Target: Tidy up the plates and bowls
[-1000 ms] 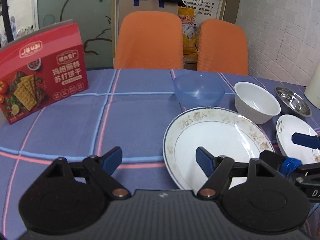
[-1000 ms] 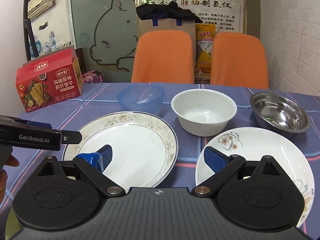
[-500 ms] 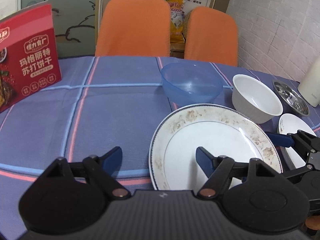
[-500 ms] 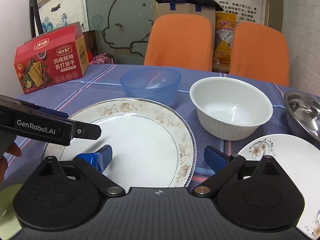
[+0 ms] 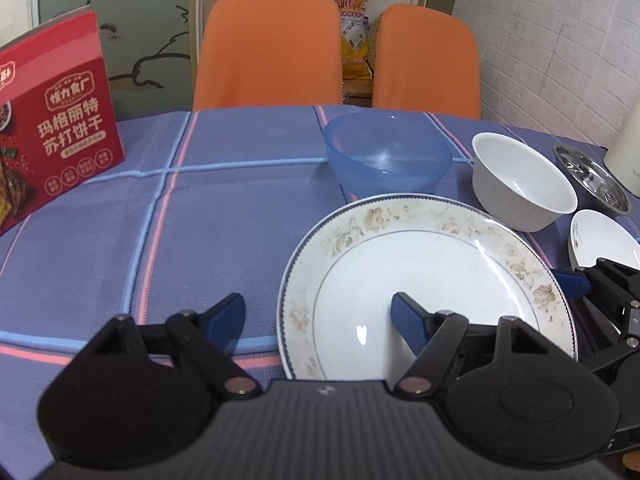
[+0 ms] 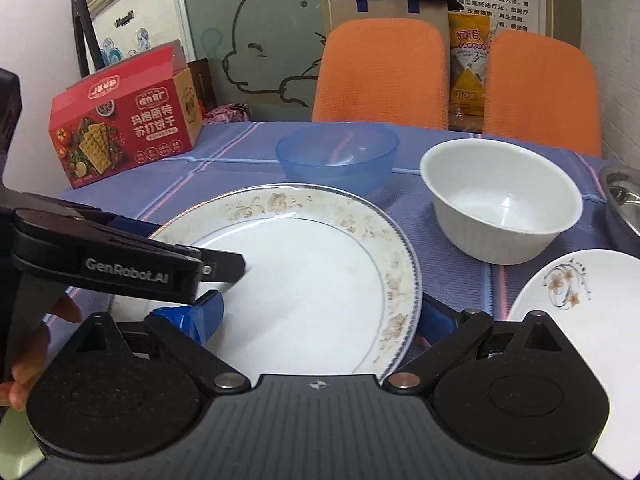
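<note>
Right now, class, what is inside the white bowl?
Nothing shows inside the white bowl: its smooth inner wall and bottom look bare. The cloth beneath it is covered.

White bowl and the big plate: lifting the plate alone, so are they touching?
Apart. Right wrist view shows tablecloth between white bowl and big plate.

Steel bowl [image 6: 624, 200] cut by the right edge; small plate [image 6: 580, 300] partly behind the gripper body; hand [image 6: 28, 356] mostly hidden.
</note>
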`<state>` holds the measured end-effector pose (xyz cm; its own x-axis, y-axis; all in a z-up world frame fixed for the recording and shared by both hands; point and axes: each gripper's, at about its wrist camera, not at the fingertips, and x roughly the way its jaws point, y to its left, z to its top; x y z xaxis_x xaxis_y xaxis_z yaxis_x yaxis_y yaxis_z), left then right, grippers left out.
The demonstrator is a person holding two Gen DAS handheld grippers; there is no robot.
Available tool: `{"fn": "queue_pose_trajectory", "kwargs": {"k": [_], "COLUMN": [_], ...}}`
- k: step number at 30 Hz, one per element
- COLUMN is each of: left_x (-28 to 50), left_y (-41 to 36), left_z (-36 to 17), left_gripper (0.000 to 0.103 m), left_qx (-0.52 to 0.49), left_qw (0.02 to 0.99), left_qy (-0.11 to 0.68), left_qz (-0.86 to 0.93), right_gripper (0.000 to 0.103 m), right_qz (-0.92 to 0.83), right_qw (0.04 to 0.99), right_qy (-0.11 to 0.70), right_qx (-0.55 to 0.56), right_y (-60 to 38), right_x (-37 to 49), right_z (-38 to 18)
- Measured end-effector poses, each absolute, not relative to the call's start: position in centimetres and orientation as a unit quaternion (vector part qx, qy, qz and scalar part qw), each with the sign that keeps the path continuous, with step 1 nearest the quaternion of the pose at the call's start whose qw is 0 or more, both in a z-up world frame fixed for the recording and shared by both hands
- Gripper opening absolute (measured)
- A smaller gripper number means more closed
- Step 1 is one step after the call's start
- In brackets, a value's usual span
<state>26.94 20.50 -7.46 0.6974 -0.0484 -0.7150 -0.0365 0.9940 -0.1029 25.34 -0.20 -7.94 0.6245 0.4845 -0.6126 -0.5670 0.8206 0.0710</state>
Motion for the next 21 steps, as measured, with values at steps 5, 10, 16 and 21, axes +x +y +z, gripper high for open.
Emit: {"fn": "queue_pose_trajectory", "kwargs": {"k": [5, 10, 16, 21], "left_x": [26.7, 26.6, 26.0, 26.7], "left_y": [20.2, 20.1, 19.3, 19.2], "left_z": [-7.4, -7.6, -7.3, -6.6], "left_gripper": [0.07, 0.07, 0.056, 0.052], "left_qx": [-0.047, -0.048, -0.048, -0.069], "left_qw": [0.922, 0.924, 0.924, 0.917], "left_qy": [0.384, 0.379, 0.38, 0.393], "left_qz": [-0.011, -0.012, -0.017, -0.002], "right_gripper": [0.088, 0.088, 0.089, 0.089], "right_qz": [0.297, 0.304, 0.304, 0.272], "right_qw": [0.901, 0.896, 0.887, 0.891], "right_qy": [0.304, 0.31, 0.335, 0.355], "right_qx": [-0.087, -0.09, -0.093, -0.076], "right_y": [-0.3, -0.3, 0.6, 1.3], "right_x": [24.9, 25.0, 24.2, 24.7], "right_z": [-8.4, -8.2, -7.8, -6.9]}}
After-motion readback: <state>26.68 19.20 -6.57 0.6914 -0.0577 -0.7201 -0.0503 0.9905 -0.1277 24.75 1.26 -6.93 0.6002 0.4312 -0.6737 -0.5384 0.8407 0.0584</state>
